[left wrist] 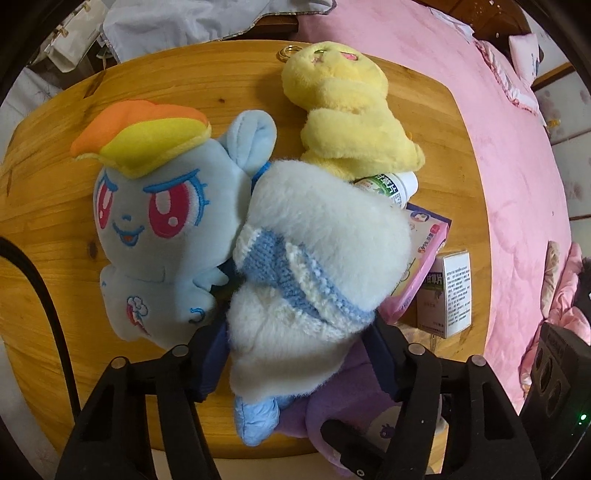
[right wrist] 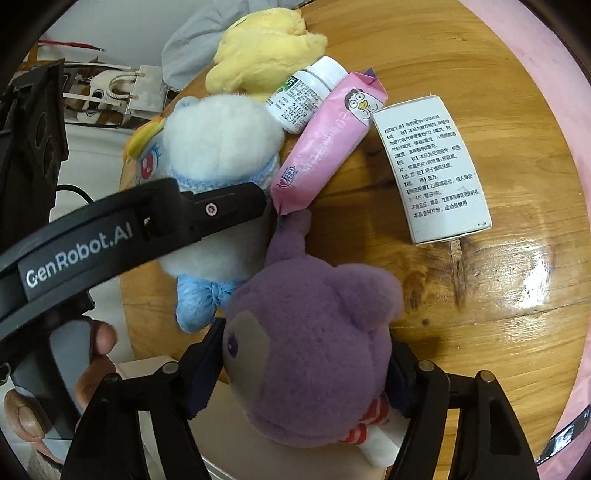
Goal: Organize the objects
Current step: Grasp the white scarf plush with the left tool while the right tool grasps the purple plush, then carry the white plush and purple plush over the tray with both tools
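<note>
My left gripper (left wrist: 295, 354) is shut on a white furry plush with a blue knitted scarf (left wrist: 314, 266), which lies on the round wooden table (left wrist: 55, 206). It also shows in the right wrist view (right wrist: 221, 144). A pale blue pony plush (left wrist: 162, 218) lies to its left and a yellow plush (left wrist: 347, 110) beyond it. My right gripper (right wrist: 306, 373) is shut on a purple plush (right wrist: 306, 350) at the table's near edge. The left gripper's arm crosses the right wrist view (right wrist: 129, 229).
A white pill bottle (right wrist: 306, 92), a pink packet (right wrist: 325, 147) and a white medicine box (right wrist: 432, 166) lie on the table beside the plushes. A pink bed (left wrist: 498, 129) lies past the table. White cloth (left wrist: 177, 22) lies behind the table, a paper bag (right wrist: 125, 96) at its side.
</note>
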`<state>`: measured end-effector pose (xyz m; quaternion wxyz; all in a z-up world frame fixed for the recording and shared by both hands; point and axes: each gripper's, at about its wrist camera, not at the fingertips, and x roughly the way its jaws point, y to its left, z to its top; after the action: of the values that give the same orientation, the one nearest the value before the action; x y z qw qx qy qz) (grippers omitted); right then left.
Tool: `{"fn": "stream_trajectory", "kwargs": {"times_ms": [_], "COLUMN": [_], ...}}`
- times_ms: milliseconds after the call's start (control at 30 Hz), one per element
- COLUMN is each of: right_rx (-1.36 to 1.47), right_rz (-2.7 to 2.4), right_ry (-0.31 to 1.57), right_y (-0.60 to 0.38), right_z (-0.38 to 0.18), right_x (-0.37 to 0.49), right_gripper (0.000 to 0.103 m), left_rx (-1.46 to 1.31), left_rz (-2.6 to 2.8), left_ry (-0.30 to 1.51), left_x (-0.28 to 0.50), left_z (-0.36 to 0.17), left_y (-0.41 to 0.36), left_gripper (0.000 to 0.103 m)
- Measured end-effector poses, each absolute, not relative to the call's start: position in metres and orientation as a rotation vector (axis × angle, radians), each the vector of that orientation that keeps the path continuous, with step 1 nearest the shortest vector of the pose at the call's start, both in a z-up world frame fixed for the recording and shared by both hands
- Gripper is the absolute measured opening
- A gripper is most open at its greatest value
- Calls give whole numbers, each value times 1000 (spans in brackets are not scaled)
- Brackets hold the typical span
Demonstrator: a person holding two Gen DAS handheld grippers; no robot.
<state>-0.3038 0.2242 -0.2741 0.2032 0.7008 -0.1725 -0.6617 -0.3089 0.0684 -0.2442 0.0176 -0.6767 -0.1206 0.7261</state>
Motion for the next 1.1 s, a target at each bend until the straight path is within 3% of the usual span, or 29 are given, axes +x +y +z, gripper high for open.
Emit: {"fn": "stream_trajectory", "kwargs": {"times_ms": [200,467,833,1100], "right_rx": [1917,1800,1627,1480], "right_rz": [-1884,-1984,-2114,-2215], "right_ry": [-482,-475,-505,-497], "right_y": [226,223,216,221], "right_z": [-260,-220,-156,-94], "right_x": [-298,-291,-268,-223], "right_gripper": [70,70,70,70], "left_rx": [-2084,-1937,-1713,-1615], "left_rz": [2308,2410,2558,2599], "left_ry": [-339,-292,-382,-301], "left_x": [-303,-290,-264,-216], "left_z": [-232,-184,-112,-76], "left_y": [65,51,25,9], "left_gripper": [62,62,62,62]}}
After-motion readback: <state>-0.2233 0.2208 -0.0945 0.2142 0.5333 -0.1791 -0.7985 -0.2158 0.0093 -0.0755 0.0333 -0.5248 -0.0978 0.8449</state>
